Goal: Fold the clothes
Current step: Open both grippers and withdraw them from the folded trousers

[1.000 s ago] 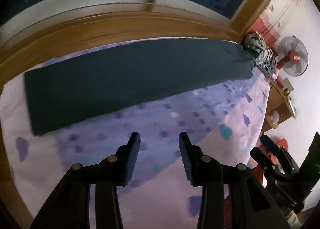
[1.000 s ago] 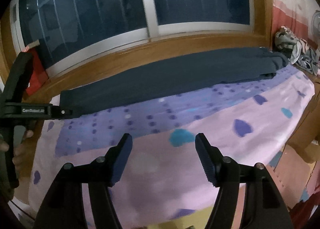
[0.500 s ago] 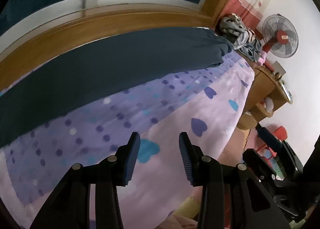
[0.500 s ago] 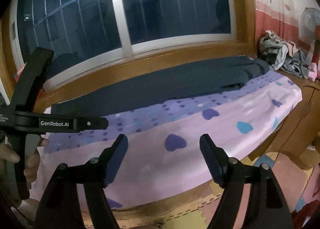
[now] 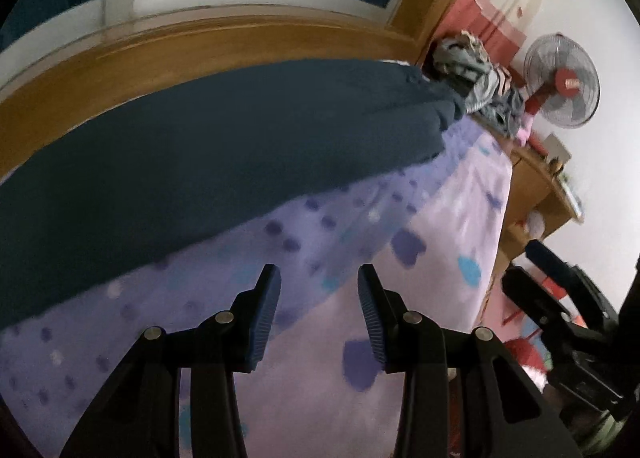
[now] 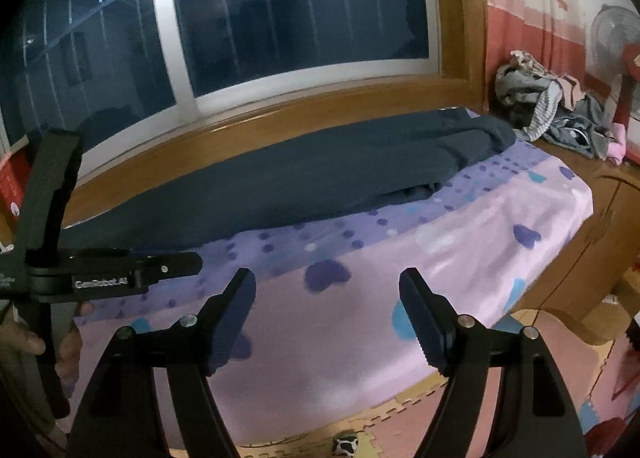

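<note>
Hovering over the bed point(image 6: 500, 218) with both claws empty: left claw point(image 5: 318, 314) parted narrow, right claw point(image 6: 328, 318) spread wide. Dark navy trousers point(image 6: 320, 178) lying flat along the window side, long axis running left-right, well ahead of both. Soft, matte knit-looking fabric, bunched waist end toward the clothes pile point(image 6: 560, 118). Neither claw clearly nearer.

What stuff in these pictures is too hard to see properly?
- Dark blue garment: left wrist view, its left end is cut off by the picture's edge.
- Clothes pile: right wrist view, too jumbled to count the pieces.
- Fan: right wrist view, cut off at the edge.
</note>
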### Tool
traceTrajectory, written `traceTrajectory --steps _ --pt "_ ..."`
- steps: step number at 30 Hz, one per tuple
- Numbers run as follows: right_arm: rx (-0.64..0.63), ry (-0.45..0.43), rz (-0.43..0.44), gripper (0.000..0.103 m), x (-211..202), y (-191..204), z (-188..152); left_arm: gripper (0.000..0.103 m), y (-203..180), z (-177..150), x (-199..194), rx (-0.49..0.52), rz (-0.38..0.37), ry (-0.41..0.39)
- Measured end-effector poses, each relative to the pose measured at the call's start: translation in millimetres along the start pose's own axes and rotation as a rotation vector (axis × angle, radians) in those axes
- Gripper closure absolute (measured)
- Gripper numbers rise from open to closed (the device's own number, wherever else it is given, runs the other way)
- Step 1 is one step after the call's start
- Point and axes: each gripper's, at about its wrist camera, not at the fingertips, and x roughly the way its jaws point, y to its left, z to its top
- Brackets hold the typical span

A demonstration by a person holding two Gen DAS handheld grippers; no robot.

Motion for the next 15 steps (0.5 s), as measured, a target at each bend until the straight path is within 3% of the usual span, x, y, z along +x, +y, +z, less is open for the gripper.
traceTrajectory --steps 7,15 --pt "0.015 0.022 -0.033 0.028 32 -29 27 0.063 -20 34 37 0.058 -0.019 0.025" --pt "0.105 0.044 -0.065 0.028 59 -58 39 0.063 -45 49 56 0.15 -0.061 0.036"
